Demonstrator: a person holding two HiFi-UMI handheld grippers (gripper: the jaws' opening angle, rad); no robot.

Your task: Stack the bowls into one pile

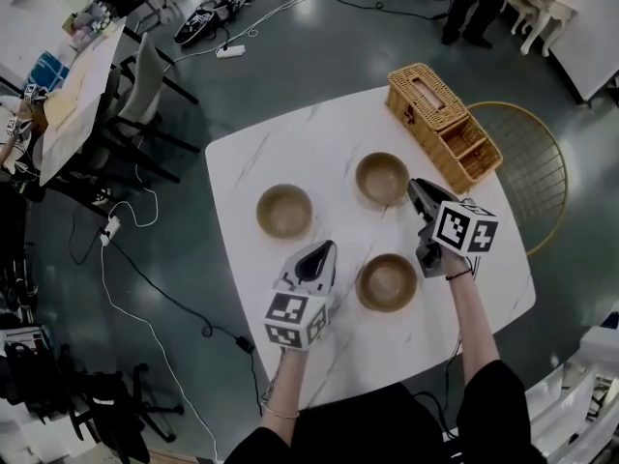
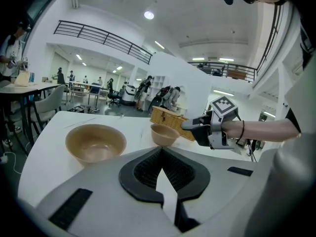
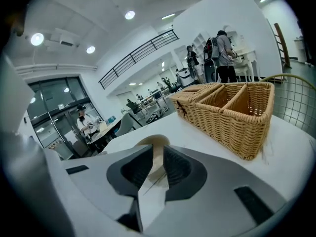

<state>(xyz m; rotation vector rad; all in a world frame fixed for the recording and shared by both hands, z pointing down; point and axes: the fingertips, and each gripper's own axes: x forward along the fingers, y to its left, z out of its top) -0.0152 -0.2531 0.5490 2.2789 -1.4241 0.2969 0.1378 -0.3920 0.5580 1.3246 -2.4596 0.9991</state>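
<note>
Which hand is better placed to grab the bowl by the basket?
Probably the right. The right gripper has its tips beside that bowl, which lines up straight beyond its jaws. The left gripper points between the other two bowls, farther away.

Light is bright and even, coming from round ceiling lamps (image 2: 148, 15) that burn out to white discs with a little glare in both gripper views. In the head view the white worktop (image 1: 290, 153) is evenly lit and close to washed out. The bowls (image 1: 284, 211) throw only faint, soft shadows on it, and the dark floor (image 1: 290, 56) around it carries a dull sheen. All three pictures are wide-angle: straight lines bow toward the edges. The gripper views darken to black at their corners, most in the right one. The wicker basket (image 3: 232, 112) on the right is sharp; far people and furniture are small and soft.
</note>
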